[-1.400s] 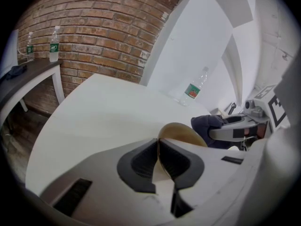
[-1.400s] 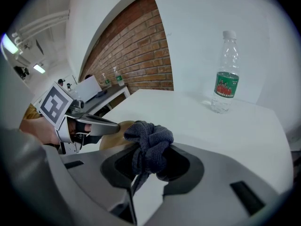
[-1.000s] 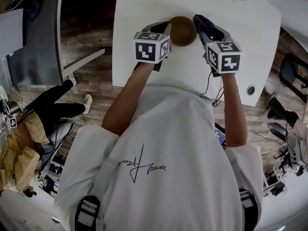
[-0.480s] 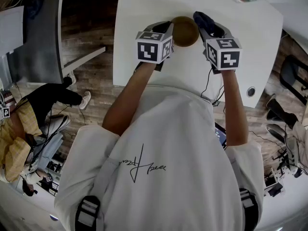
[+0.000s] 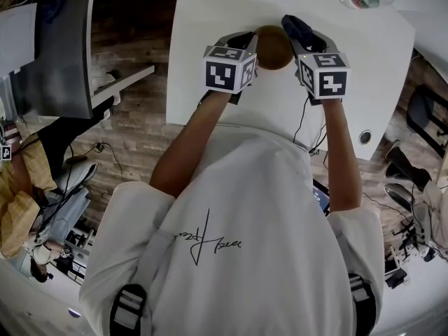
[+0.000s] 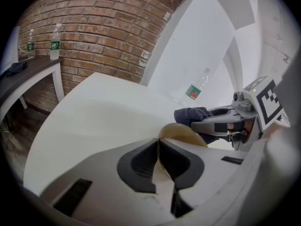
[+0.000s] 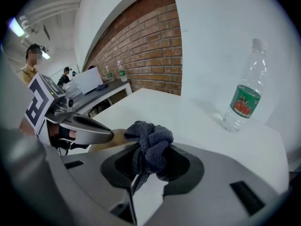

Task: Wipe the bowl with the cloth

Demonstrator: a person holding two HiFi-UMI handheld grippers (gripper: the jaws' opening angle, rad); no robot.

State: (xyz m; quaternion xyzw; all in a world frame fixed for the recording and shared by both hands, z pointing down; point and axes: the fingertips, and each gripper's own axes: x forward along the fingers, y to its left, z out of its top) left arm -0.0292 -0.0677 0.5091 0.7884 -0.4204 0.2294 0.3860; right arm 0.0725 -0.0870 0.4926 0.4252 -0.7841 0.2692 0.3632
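The left hand-held gripper (image 6: 158, 149) has its jaws closed on the thin rim of the brown bowl (image 5: 274, 47), holding it on edge over the white table (image 5: 210, 12). The right hand-held gripper (image 7: 143, 166) clamps a bunched dark grey cloth (image 7: 149, 138) just beside the bowl's right side; I cannot tell whether they touch. A plastic bottle (image 7: 244, 100) stands well apart on the table.

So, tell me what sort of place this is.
Probably an office or lab workspace: a large white table, a second dark grey desk, a red brick wall, and a clear plastic water bottle standing about.
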